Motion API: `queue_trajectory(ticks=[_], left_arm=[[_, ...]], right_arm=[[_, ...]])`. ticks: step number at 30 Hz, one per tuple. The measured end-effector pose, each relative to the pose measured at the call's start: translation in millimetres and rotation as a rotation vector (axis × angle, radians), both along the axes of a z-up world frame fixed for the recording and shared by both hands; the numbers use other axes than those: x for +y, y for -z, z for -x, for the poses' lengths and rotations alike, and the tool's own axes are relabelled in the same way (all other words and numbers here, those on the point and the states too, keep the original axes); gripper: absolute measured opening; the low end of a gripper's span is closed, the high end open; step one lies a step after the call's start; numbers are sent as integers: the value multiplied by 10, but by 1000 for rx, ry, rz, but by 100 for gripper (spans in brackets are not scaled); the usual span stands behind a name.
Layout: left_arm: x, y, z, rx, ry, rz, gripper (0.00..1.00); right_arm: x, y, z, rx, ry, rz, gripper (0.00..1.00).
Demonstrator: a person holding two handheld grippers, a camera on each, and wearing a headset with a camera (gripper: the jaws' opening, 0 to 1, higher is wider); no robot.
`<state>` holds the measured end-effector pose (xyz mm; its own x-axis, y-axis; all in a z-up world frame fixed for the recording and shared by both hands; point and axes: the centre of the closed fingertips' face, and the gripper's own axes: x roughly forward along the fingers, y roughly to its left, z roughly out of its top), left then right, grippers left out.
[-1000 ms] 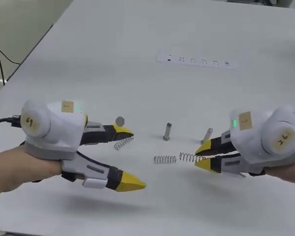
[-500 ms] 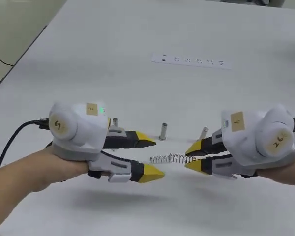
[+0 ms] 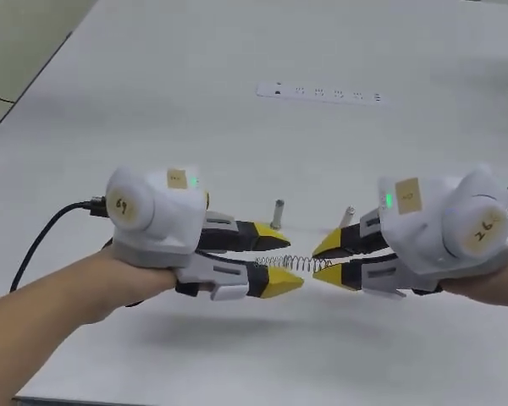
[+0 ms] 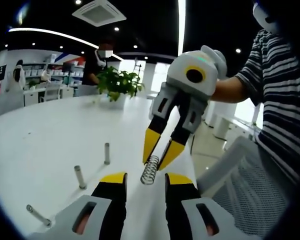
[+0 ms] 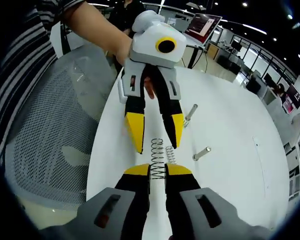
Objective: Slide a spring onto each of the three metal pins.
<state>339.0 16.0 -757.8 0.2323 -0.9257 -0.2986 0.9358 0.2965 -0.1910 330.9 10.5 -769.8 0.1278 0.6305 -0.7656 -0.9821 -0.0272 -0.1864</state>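
A small steel spring (image 3: 298,263) hangs level above the white table (image 3: 195,127), one end pinched in my right gripper (image 3: 319,262), which is shut on it. My left gripper (image 3: 284,258) faces it, open, its yellow tips straddling the spring's free end. The left gripper view has the spring (image 4: 150,169) just ahead of my own jaws (image 4: 146,179), held by the right gripper (image 4: 159,156). Behind the grippers stand an upright metal pin (image 3: 278,213) and a tilted one (image 3: 347,217). Three pins appear in the left gripper view: two upright (image 4: 107,153) (image 4: 79,176), one lying (image 4: 38,215).
A white power strip (image 3: 317,91) lies at the far side of the table. A black cable (image 3: 42,237) trails from the left gripper. A second spring (image 5: 171,154) lies on the table near two pins (image 5: 190,114) (image 5: 202,153). A mesh chair (image 5: 55,150) stands beside the table edge.
The right gripper has lifted the spring off the table. The left gripper has moved right until its open tips reach the spring's free end.
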Motion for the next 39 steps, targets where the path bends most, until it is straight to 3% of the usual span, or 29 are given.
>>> queue_trajectory(ticks=[3,13,31,39], left_arm=[[-17,4,34,20,9,11,13],[-88,-30,61,36,8,45,11],[-93,-39,92,25,17,54,4],[-86,-68,122,-2,44,52,3]], right_arm=[[2,-2,6,-5,-7,3,8],[39,-69,36,-8,-12,-13,8],[30,-102,78,3,-16,-28,8],[42,-115,90,19,-10,-54,8]])
